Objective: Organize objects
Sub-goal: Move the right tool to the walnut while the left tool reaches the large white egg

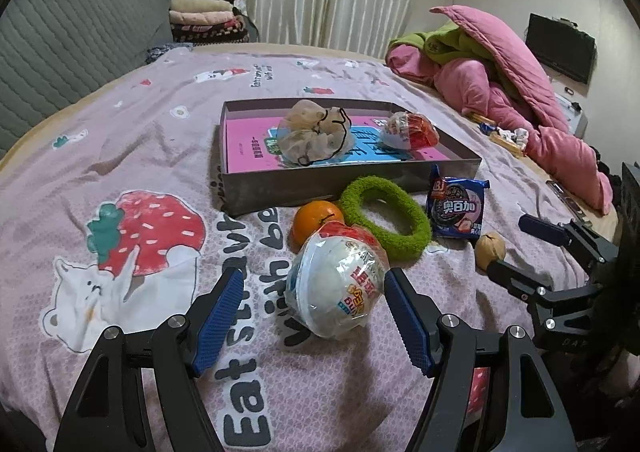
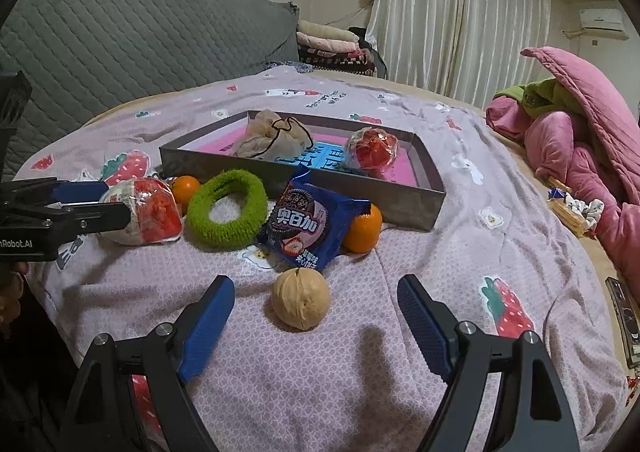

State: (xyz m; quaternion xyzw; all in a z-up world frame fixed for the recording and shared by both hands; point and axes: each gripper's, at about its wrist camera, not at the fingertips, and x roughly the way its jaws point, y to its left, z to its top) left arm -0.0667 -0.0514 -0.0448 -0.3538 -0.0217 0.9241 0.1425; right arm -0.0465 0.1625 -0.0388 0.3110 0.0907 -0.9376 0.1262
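Item: wrapped egg-shaped toy (image 1: 340,286), white half toward me, red half away. It lies on the bedspread (image 1: 120,139) toward my near edge, between the fingers of my left gripper (image 1: 314,292). The jaws are spread wide. The right pad looks to be at or just beside the wrapper; the left pad stands clear of it. Not yet held, as far as I can judge.

Item: shallow grey tray (image 1: 256,191), mid-bed and beyond the loose things. It holds a second wrapped egg (image 1: 410,129) and a gauze drawstring pouch (image 1: 316,133) on a pink-and-blue printed sheet.

Item: orange (image 1: 316,219), touching the far side of the near egg. Green fuzzy ring (image 1: 386,215) just beside it, against the tray's near wall. Blue cookie packet (image 1: 458,207) to the ring's right.

Item: walnut (image 2: 301,304), in front of my right gripper (image 2: 316,312), whose jaws are also wide, with nothing in them. A second orange (image 2: 362,230) sits behind the packet, by the tray's near wall.

Handling note for the egg, my judgement:
- Centre it before closing, so both pads meet the widest part together.
- Close slowly; the film wrapper is slick and the round shell may squirt forward into the orange.
- Lift straight up, and high enough to clear the tray's near wall.
- Set it beside its twin, on the tray's right side.
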